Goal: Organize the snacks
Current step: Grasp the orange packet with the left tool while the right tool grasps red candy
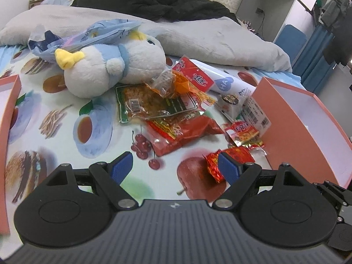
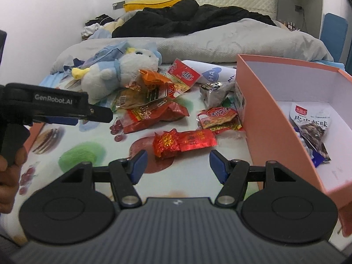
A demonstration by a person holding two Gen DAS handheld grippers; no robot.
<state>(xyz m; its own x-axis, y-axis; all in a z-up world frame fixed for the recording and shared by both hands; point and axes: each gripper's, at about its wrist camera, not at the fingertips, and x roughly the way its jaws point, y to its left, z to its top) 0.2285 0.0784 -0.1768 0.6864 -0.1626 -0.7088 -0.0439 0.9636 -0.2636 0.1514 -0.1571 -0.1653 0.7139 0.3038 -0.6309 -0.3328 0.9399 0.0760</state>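
Both empty and wide open, the left hand-held gripper [image 1: 175, 169] and right hand-held gripper [image 2: 177, 165] near the crinkled red foil snack packet [image 2: 183, 142] on the bed, which next wants pinching and carrying into the pink cardboard box [image 2: 264, 110].

Each handheld black plastic gripper, the left gripper [image 1: 175, 167] and the right gripper [image 2: 177, 165], has two round hinge discs, silver pivot screws, a ribbed grey body and ridged blue finger pads [image 2: 138, 165]. White "GenRobot.AI" lettering marks the left gripper's side.
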